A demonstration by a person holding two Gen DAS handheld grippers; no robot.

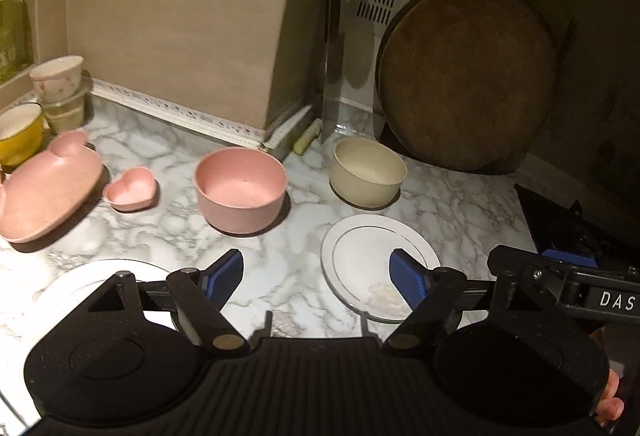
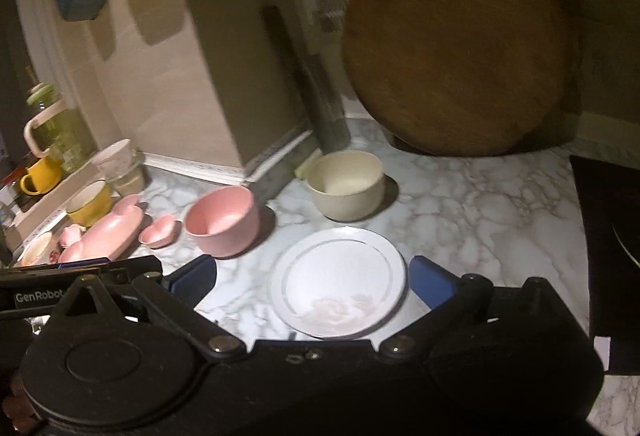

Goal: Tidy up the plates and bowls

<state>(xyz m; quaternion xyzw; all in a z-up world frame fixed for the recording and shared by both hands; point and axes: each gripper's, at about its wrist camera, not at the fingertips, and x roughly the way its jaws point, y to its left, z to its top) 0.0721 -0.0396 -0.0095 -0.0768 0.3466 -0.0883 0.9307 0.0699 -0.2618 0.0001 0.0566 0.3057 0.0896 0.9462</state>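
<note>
Step in hand looks like an approach to the round white ceramic plate with a thin silver ring, the landmark here, lying flat on the grey-veined marble countertop. Right gripper has its blue-padded jaws spread wide, one either side of the plate, holding nothing. Left gripper also open and empty, its right pad over the plate's near edge. Behind the plate: a cream round bowl; behind and left, a pink round bowl; further left, a small pink heart-shaped dish. Next move, as I judge it, calls for lowering to rim level and pinching one edge. Plate shows a faint smear near its front edge.
</note>
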